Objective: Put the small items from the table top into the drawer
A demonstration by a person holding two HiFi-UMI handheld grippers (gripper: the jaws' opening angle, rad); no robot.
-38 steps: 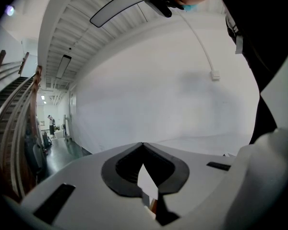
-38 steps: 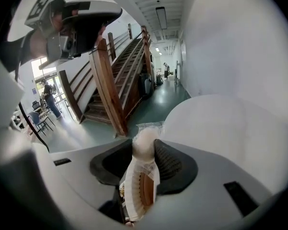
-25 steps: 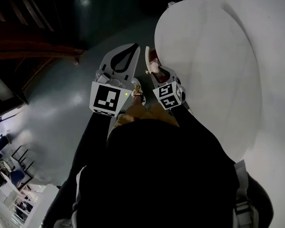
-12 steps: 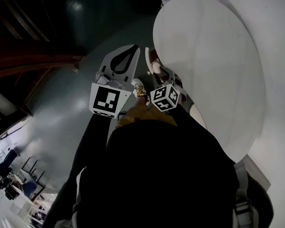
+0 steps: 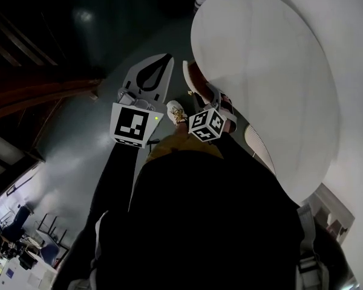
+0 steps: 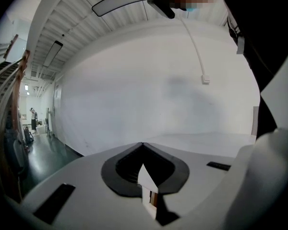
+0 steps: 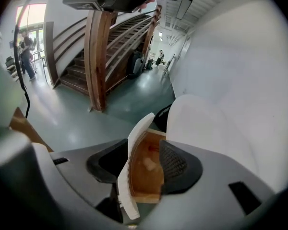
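The right gripper (image 7: 146, 150) points steeply down over the open drawer (image 7: 137, 133), which juts out from under the near left edge of the round white table (image 5: 272, 71). Its jaws have just been opening and now stand wide apart. The drawer's curved white front rises between them, close beside the left jaw, and the right jaw hangs over the wooden inside without pressing on anything. On the drawer's wooden bottom lie the small items (image 7: 148, 163): a pale lump and, just beyond it, a red speck, both too blurred to name. The left gripper (image 5: 165, 58) is held to the left of the drawer, apart from it and over the grey floor (image 5: 78, 144). It points nearly level, and its jaws are closed with the tips touching and nothing gripped, so only the teardrop gap behind the tips is left. The person's white shoe (image 5: 176, 112) shows on the floor between the two marker cubes. Far off, past the drawer, a wooden staircase (image 7: 110, 37) climbs to the left.
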